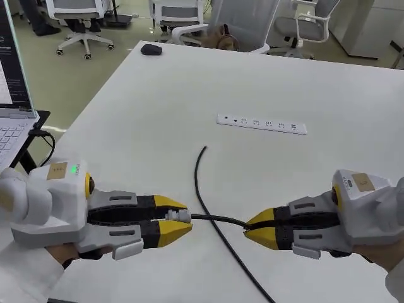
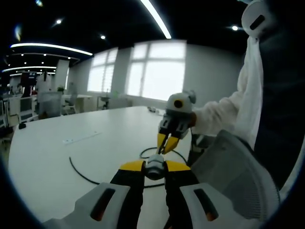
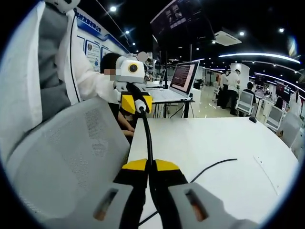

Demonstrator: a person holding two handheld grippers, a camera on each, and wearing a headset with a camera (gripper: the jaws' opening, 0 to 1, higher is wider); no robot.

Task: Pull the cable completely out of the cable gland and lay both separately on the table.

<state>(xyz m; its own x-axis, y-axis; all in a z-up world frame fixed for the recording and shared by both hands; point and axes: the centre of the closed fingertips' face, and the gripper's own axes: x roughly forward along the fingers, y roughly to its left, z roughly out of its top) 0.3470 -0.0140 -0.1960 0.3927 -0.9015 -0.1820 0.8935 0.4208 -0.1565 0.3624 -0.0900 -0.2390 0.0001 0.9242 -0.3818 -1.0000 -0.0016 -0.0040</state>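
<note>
Cable extraction, pulling step: left gripper [image 1: 187,218] jaws clamped on the gland [image 1: 176,216] at their tips; right gripper [image 1: 247,227] jaws pinched narrow on the cable [image 1: 218,219] spanning both jaw pairs; next, probably a straight pull apart until it slips free.

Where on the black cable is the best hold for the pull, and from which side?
The taut straight stretch of cable just past the cable gland, from the person's right, in line with it. The left gripper holds the gland facing that way, so the pull likely runs straight.
</note>
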